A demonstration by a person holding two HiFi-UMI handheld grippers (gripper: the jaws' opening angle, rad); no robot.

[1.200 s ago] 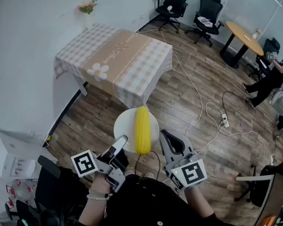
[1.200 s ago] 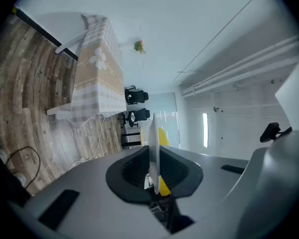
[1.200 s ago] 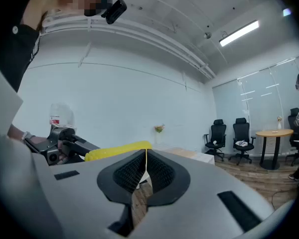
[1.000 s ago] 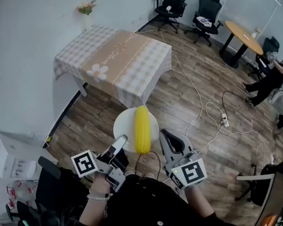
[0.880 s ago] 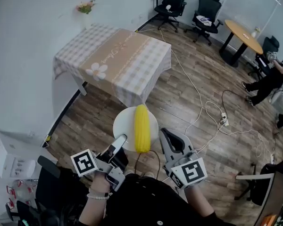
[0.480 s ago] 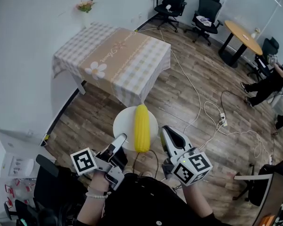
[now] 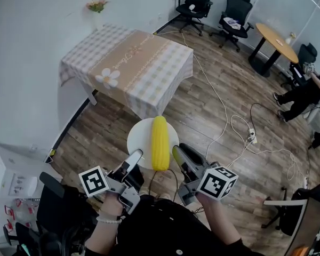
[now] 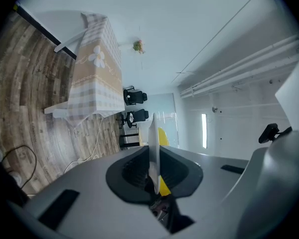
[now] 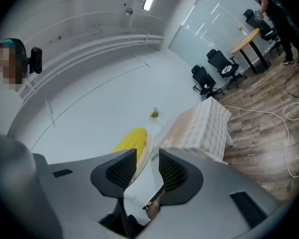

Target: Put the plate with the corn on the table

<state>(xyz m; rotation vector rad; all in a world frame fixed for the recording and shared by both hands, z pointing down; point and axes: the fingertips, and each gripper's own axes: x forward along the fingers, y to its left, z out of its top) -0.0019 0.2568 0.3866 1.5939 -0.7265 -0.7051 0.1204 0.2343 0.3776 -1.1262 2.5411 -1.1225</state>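
A white plate [image 7: 141,138] carries a yellow corn cob [image 7: 160,142] above the wooden floor. My left gripper [image 7: 135,158] is shut on the plate's near-left rim; in the left gripper view the plate [image 8: 153,133] stands edge-on between the pads, with the corn [image 8: 163,136] behind. My right gripper [image 7: 177,152] is at the near-right rim. Its jaws are opening, and the plate's rim [image 9: 145,156] lies loosely between them beside the corn [image 9: 129,141]. The table with a checked cloth [image 7: 128,65] stands ahead.
A flower vase [image 7: 97,7] sits by the wall behind the table. Office chairs [image 7: 197,1], a round wooden table [image 7: 277,41] and a person [image 7: 306,89] are at the far right. Cables [image 7: 240,135] trail over the floor. A white box [image 7: 10,177] lies at left.
My right gripper has rolled and moved left to the plate's rim, and its jaws have spread. The left gripper keeps its grip on the plate.
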